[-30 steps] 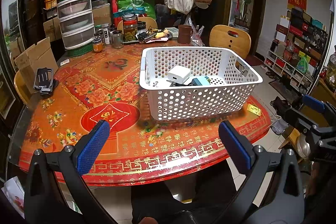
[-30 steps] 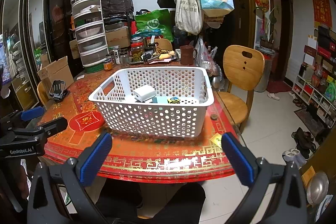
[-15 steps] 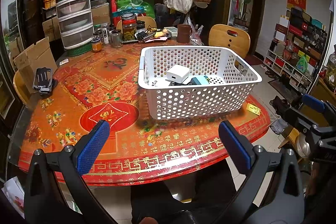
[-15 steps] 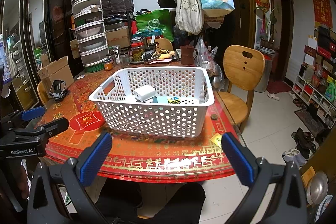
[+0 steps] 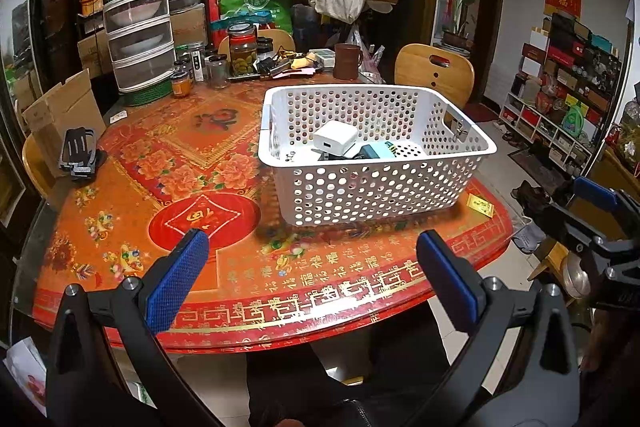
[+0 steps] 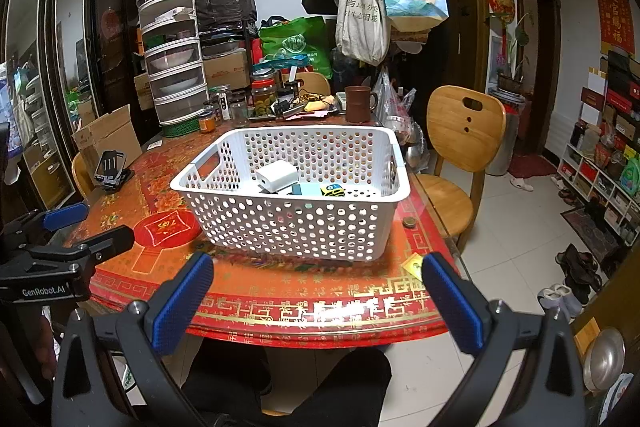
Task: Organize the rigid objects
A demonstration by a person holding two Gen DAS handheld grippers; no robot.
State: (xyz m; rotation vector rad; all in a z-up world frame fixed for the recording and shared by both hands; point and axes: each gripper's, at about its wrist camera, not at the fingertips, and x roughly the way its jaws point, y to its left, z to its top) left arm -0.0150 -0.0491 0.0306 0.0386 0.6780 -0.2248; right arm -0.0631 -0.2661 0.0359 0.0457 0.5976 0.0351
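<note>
- Nothing of note has moved across the last second: both views match the earlier ones but for a faint drift of the left wrist camera, and the basket and its contents lie as they did.
- I read that as a pause with both tools pulled back off the near tabletop edge; no object is in hand, so either the sorting is finished or I am between picks.
- My left tool [image 5: 312, 267] has its blue pads spread wide apart and empty; my right tool [image 6: 318, 291] is likewise wide apart and holds nothing.
- The white basket [image 5: 280, 163] stands on the tabletop [image 5: 200, 131] at about 12 o'clock from both tools, well clear of them.
- Inside it I see a white charger block [image 5: 335, 139], smooth and boxy with rounded corners, lying on top of darker flat items, a teal box [image 6: 308, 189] and a small yellow-and-black toy car [image 6: 333, 191].
- The basket is hard plastic, rectangular with a rolled rim, its walls pierced all over by round holes and cut handle slots at the ends.
- The tabletop is round, glossy, printed red and gold under what looks like glass.
- Loose outside the basket: a small yellow packet [image 5: 480, 205] at 2 o'clock of the left tool, a coin-like disc [image 6: 409, 222] beside the basket, and a black slotted rack [image 5: 78, 155] at 10 o'clock.
</note>
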